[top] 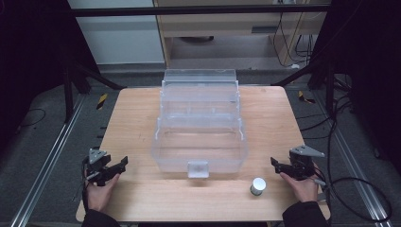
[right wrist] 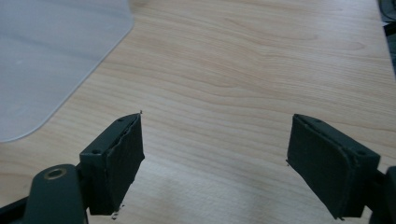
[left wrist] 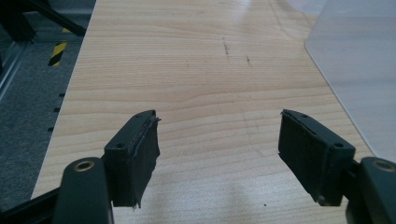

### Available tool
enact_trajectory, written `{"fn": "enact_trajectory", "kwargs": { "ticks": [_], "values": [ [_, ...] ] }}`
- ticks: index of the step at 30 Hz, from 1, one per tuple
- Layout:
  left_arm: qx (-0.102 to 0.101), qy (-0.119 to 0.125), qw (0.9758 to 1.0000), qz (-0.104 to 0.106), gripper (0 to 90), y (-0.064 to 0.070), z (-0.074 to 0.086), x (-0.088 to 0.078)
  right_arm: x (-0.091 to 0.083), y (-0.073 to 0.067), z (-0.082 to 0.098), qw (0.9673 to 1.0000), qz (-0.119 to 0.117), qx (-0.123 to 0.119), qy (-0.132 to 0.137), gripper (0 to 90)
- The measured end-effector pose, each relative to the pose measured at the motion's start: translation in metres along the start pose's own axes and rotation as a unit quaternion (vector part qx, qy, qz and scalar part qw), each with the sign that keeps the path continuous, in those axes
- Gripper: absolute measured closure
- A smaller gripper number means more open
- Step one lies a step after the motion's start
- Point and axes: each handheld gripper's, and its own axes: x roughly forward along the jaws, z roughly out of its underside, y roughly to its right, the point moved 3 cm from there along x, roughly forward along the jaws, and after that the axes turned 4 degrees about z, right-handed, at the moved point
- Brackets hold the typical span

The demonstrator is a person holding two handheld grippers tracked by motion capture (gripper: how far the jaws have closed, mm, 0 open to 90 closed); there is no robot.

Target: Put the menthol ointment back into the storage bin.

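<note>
Left gripper: the left gripper [top: 115, 170] is hovering low over the near left corner of the wooden table [top: 142, 198], held in the person's left hand [top: 100, 194]. Its jaws are standing spread, with bare wood between the pads [left wrist: 140, 161].

Right gripper: the right gripper [top: 279, 166] is sitting near the table's right edge in the right hand [top: 302, 187]. Its jaws are also standing wide apart, pinching nothing, and its pads [right wrist: 123, 163] are framing plain wood grain.

Small can: a little silvery can [top: 257, 186] is standing upright on the table near the front edge, apart from everything else.

Clear bin: a see-through stepped plastic bin [top: 201, 123] is taking up the middle of the table, its front latch [top: 197, 169] facing the person. The can is sitting outside it, just off its near right corner.

Key relation: the can is lying just to the inner side of the right gripper and a touch nearer the person, so the right hand is much the closer one; the left is well apart, across the whole front of the bin.

Axis: the can's long axis is running straight up, so a side-on pinch around its round wall is looking like the natural approach.

Likely next move: judging by the layout, the right gripper is lining up for a short swing inward and down to the can.
</note>
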Motion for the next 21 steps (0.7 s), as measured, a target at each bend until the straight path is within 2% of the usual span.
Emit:
{"fn": "enact_trajectory", "kwargs": {
  "ticks": [3,5,6,8,9,10,11,16,19,21],
  "values": [
    [0.003,0.006,1.0000,-0.004,29.0,0.000,-0.001,-0.002,-0.007,-0.005,-0.004,0.9998,-0.005,-0.017,0.002,17.7],
    [0.004,0.005,1.0000,-0.006,29.0,0.000,-0.001,-0.001,-0.013,-0.009,-0.010,0.9995,-0.011,-0.022,0.018,17.8],
    [0.005,0.003,1.0000,-0.005,29.0,0.000,-0.001,-0.001,-0.015,-0.011,-0.012,0.9994,-0.018,-0.024,0.017,17.6],
    [0.006,-0.002,1.0000,-0.005,29.0,0.000,0.000,0.000,-0.021,-0.013,-0.018,0.9985,-0.025,-0.044,0.023,17.6],
    [0.006,-0.002,1.0000,-0.005,29.0,0.000,0.000,0.000,-0.021,-0.013,-0.018,0.9985,-0.025,-0.044,0.023,17.6],
    [0.009,-0.003,0.9999,-0.005,28.9,0.001,0.000,0.001,-0.026,-0.016,-0.022,0.9975,-0.029,-0.061,0.020,17.8],
    [0.010,-0.004,0.9999,-0.004,28.9,0.002,0.000,0.000,-0.028,-0.017,-0.024,0.9971,-0.030,-0.067,0.019,17.8],
    [0.011,-0.006,0.9999,0.000,28.7,0.002,0.000,0.001,-0.037,-0.019,-0.034,0.9954,-0.049,-0.081,0.019,17.9],
    [0.010,-0.005,0.9999,0.000,28.7,0.002,0.000,0.001,-0.044,-0.020,-0.042,0.9939,-0.052,-0.095,0.017,17.8],
    [0.011,-0.004,0.9999,0.000,28.7,0.002,0.000,0.001,-0.046,-0.021,-0.046,0.9936,-0.056,-0.097,0.017,17.8]
  ]
}}
